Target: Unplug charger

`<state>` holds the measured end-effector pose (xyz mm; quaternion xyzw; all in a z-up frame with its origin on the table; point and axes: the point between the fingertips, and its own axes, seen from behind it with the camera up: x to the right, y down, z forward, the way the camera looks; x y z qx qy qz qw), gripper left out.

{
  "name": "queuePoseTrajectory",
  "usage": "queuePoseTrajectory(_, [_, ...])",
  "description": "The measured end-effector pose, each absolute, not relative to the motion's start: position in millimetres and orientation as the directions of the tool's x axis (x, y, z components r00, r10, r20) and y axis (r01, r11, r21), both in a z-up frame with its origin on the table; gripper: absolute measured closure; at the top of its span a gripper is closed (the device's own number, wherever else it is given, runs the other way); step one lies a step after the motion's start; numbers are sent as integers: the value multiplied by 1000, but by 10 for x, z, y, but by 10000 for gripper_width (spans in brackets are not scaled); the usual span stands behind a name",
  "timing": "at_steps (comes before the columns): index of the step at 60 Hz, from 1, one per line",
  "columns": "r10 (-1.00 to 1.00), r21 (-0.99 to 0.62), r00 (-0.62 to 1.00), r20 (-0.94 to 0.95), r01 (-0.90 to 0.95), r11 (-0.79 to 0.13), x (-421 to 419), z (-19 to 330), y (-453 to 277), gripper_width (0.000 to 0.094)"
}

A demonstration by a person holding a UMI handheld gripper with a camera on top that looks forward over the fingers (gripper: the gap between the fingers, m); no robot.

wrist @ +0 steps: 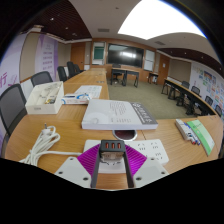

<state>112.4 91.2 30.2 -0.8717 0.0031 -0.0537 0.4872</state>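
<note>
Straddling the charger (pixel 112 148), the gripper (pixel 112 163) has a purple-padded finger (pixel 90 160) on either side of the small dark plug body, which sits in the white power strip (pixel 145 151) directly between and just ahead of the fingertips; whether both pads press on it I cannot tell. Pulling it free looks like a straight lift away from the strip's face. Beyond lie a white box (pixel 117 113) and a coiled white cable (pixel 42 147) on the wooden table (pixel 60 125).
</note>
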Motion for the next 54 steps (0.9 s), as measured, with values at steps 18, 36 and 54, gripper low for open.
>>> queuePoseTrajectory(18, [-84, -846, 996, 40, -11, -534, 1127, 321, 928, 684])
queuePoseTrajectory(36, [-103, -972, 978, 181, 162, -171, 1133, 2116, 1206, 711])
queuePoseTrajectory(54, [-201, -983, 975, 94, 60, -172, 2221, 2755, 1323, 696])
